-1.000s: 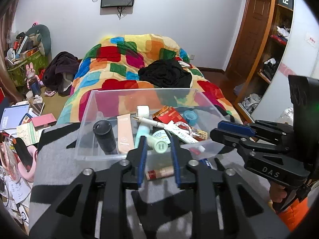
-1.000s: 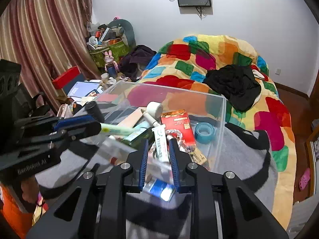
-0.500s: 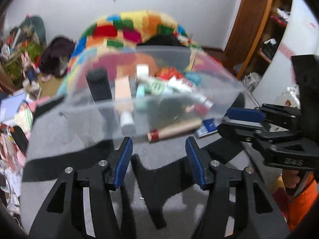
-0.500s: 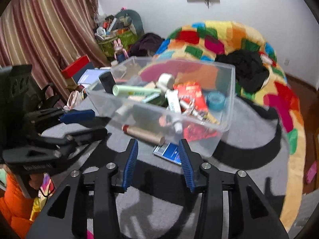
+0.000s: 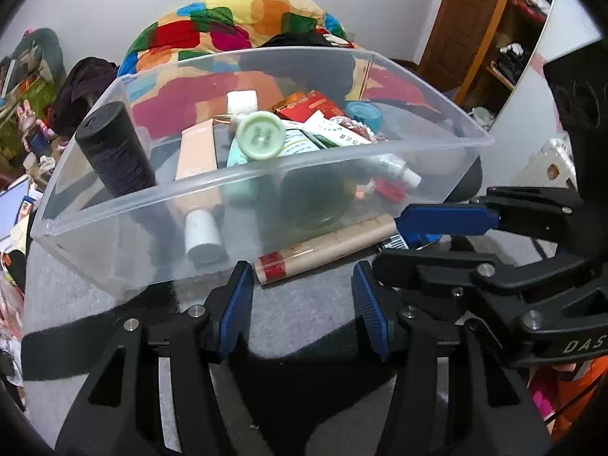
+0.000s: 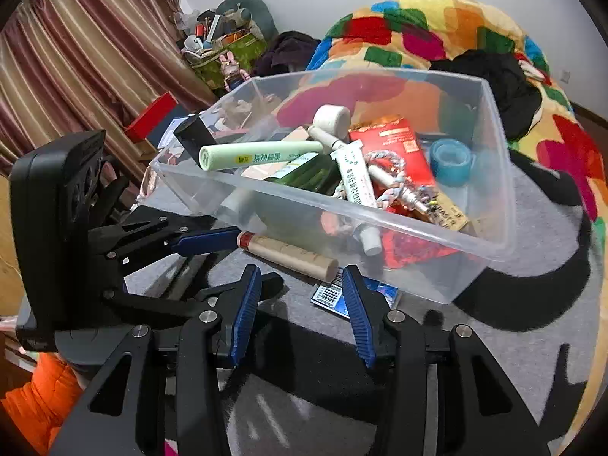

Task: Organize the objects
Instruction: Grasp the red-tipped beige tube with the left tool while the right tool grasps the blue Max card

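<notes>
Left wrist: "DAS" on right gripper

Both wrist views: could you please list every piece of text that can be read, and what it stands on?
"DAS": right hand-held gripper, on its body.
"H": green cap in the bin.
Print on the green tube, white tube, red packet and barcode card: too small to read.

- The left black two-finger gripper with blue ribbed pads tilts steeply downward, its jaws parted after just opening, gripping nothing.
- The right black blue-padded gripper tilts likewise, jaws newly parted, empty.
</notes>
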